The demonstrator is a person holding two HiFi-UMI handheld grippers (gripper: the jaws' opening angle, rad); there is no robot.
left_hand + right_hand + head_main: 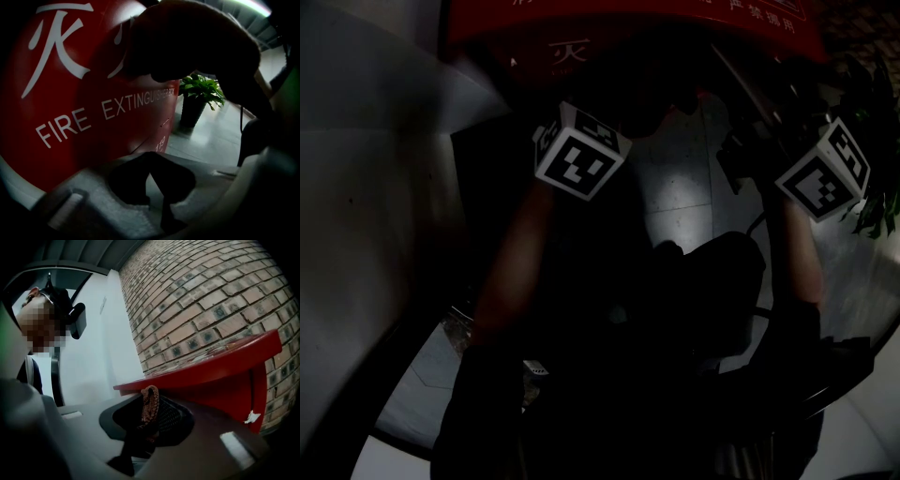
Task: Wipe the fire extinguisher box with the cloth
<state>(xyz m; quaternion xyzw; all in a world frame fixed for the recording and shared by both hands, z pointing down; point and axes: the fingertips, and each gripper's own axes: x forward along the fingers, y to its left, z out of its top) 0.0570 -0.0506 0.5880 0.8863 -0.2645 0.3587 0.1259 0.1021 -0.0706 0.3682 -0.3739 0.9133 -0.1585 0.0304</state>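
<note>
My right gripper clamps cloth, left gripper closed empty; I'd wipe flat along fire extinguisher box

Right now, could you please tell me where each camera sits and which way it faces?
Left gripper view: on the left gripper, facing the white-lettered red fire extinguisher box and a green potted plant; its dark jaws show.
Right gripper view: on the right gripper, tilted up past the box to a brick wall; jaws pinching a brown woven cloth and the person's head show.
Head view: head-worn, facing steeply down at the box; forearms and grippers show.
All three share the box.
</note>
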